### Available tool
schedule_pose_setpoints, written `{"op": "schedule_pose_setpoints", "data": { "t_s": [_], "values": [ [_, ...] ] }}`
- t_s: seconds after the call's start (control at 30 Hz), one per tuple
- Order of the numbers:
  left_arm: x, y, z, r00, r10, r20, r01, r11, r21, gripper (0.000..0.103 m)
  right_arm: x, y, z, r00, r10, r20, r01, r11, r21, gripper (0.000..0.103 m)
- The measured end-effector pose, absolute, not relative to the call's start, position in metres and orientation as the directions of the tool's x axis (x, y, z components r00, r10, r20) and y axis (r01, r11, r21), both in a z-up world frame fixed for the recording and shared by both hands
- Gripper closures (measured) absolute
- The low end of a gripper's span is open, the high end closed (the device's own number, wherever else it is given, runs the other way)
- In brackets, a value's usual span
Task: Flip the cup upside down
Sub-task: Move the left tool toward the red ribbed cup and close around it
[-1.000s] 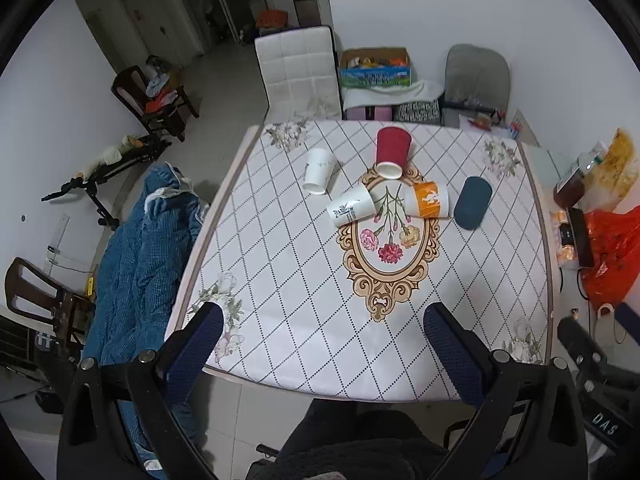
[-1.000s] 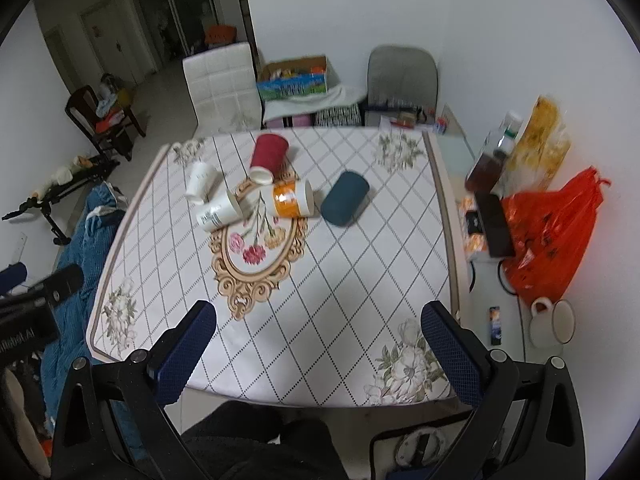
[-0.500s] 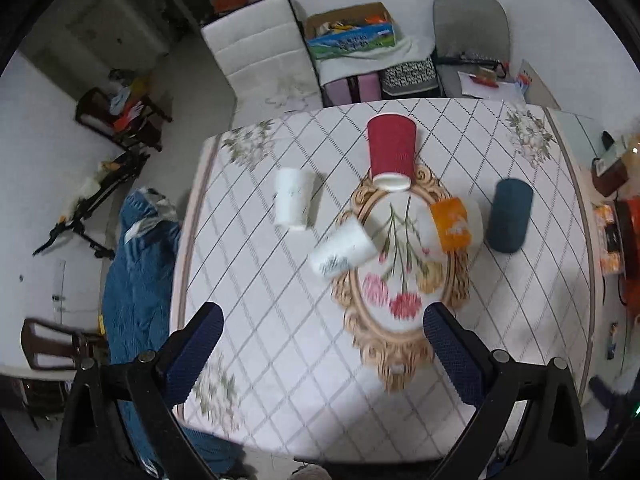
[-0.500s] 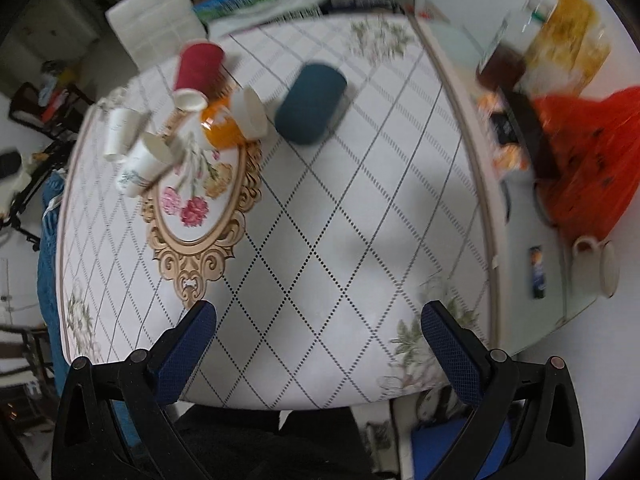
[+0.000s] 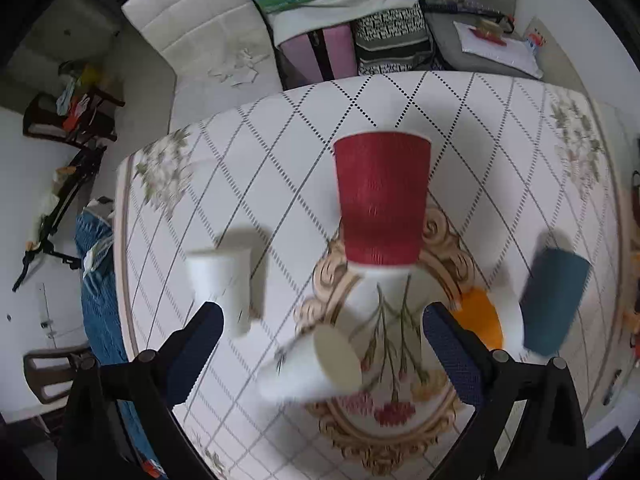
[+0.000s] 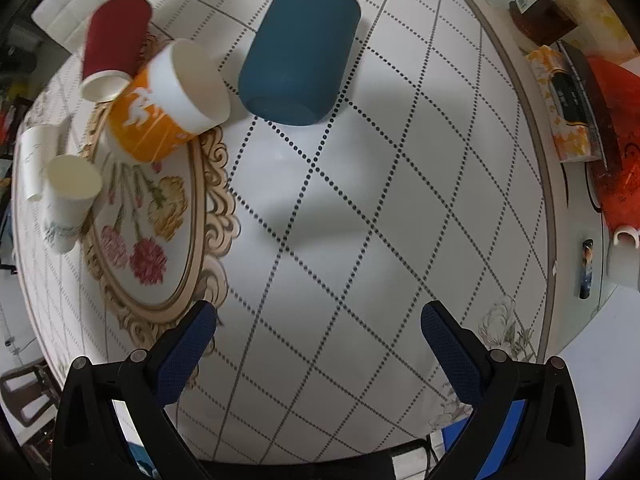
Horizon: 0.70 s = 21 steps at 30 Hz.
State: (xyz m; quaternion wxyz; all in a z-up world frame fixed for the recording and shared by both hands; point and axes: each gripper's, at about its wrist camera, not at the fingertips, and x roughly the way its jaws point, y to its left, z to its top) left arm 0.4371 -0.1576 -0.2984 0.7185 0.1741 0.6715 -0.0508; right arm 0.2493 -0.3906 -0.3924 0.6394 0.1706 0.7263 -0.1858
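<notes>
Five toppled cups (image 6: 298, 52) — bare cloth (image 6: 360, 220) nearside.

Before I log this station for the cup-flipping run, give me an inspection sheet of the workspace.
Surface: table under a diamond-pattern cloth with a floral medallion.
Job's things: red cup, orange cup, teal cup and two white cups, all lying on their sides.
Clutter: orange bag and mug beside the table.
Grippers: left gripper and right gripper open, empty, above the table.
Cables: nothing seen.
Surroundings: chairs, boxes, tiled floor.
</notes>
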Motion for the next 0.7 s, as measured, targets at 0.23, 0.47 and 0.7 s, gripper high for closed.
{"op": "schedule_pose_setpoints", "data": {
  "t_s": [0.23, 0.47, 0.7],
  "values": [
    [0.475, -0.18, -0.339, 0.052, 0.178, -0.983, 0.359, 0.915, 0.185, 0.001, 0.273, -0.39, -0.413, -0.161, 0.014, -0.987, 0.497, 0.865, -0.069, 0.0],
    [0.49, -0.199, -0.369, 0.022, 0.19, -0.982, 0.43, 0.885, 0.181, 0.001, 0.291, -0.39, -0.426, -0.183, 0.0, -0.983, 0.494, 0.865, -0.092, 0.0],
    [0.492, -0.214, -0.391, 0.006, 0.195, -0.981, 0.505, 0.846, 0.171, 0.023, 0.303, -0.393, -0.433, -0.196, -0.002, -0.981, 0.498, 0.861, -0.101, 0.0]
  ]
}}
